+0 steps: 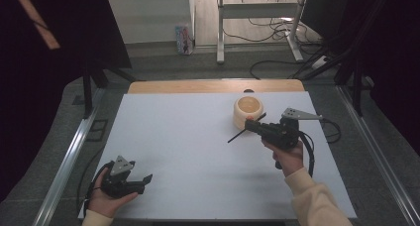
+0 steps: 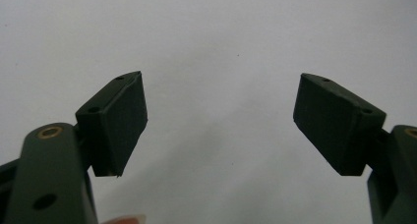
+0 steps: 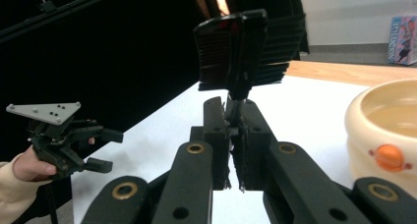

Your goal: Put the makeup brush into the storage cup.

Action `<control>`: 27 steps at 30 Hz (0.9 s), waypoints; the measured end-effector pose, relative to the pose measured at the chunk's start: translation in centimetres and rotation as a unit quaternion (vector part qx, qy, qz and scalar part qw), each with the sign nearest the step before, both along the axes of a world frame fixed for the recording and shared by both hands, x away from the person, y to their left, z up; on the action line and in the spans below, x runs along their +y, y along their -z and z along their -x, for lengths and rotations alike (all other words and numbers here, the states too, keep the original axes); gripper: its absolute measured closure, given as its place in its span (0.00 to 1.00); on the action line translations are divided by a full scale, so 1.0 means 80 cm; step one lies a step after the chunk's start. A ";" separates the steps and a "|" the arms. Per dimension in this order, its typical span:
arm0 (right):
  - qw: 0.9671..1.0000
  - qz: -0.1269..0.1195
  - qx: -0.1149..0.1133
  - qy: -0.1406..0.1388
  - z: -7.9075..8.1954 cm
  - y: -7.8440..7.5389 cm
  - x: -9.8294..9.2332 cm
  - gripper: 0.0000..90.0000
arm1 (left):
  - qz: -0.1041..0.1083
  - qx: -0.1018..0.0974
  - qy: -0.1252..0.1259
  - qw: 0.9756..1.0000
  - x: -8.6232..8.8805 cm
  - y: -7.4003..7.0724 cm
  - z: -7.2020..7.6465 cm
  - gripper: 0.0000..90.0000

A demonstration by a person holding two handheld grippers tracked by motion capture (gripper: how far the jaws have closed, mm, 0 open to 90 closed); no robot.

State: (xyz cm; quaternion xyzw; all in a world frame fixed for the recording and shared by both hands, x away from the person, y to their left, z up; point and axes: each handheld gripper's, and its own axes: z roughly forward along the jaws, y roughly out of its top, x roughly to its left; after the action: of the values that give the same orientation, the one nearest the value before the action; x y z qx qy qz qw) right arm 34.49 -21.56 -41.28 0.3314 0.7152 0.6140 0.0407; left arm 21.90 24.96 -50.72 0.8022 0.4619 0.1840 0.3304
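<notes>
High view: the right tongs [image 1: 253, 124] are held above the white worktop [image 1: 198, 151], just beside a cream bowl [image 1: 248, 111] at the far right. A thin dark brush [image 1: 241, 132] is pinched in them, its long end slanting down to the left, clear of the sheet. The left tongs [image 1: 141, 182] rest low at the near left corner, well apart from the bowl.

Left gripper view: the left tongs are spread wide, nothing between them, bare worktop beyond.

Right gripper view: the right tongs are pressed together on the brush [image 3: 236, 47], which stands up from the jaws with a dark ribbed head at its top. The bowl [image 3: 388, 130] sits near on the right; an orange knob [image 3: 389, 157] is seen on its wall.

Risk, as judged: the grip is taken on a narrow stem, so the brush could pivot or slip if swung quickly. The bowl could be knocked or pushed along if the brush is carried in too low.
</notes>
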 end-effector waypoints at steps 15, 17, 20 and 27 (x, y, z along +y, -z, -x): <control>1.000 0.007 -0.012 0.021 -0.018 -0.020 -0.012 0.94 | 0.008 -0.013 -0.007 1.000 0.000 -0.008 0.002 0.23; 1.000 0.008 -0.014 0.024 -0.021 -0.023 -0.013 0.94 | 0.007 -0.014 -0.006 1.000 -0.001 -0.008 0.002 0.23; 0.999 0.009 -0.016 0.029 -0.025 -0.027 -0.016 0.94 | 0.007 -0.015 -0.005 1.000 -0.001 -0.009 0.003 0.23; 0.999 0.011 -0.016 0.042 -0.036 -0.033 -0.021 0.94 | 0.006 -0.016 -0.003 1.000 -0.002 -0.009 0.002 0.23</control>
State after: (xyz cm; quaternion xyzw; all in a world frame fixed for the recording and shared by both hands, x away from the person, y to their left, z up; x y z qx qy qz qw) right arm 37.37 -23.20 -38.66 0.3506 0.7066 0.6092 0.0818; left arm 21.70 24.79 -49.96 0.7958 0.4601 0.1950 0.3422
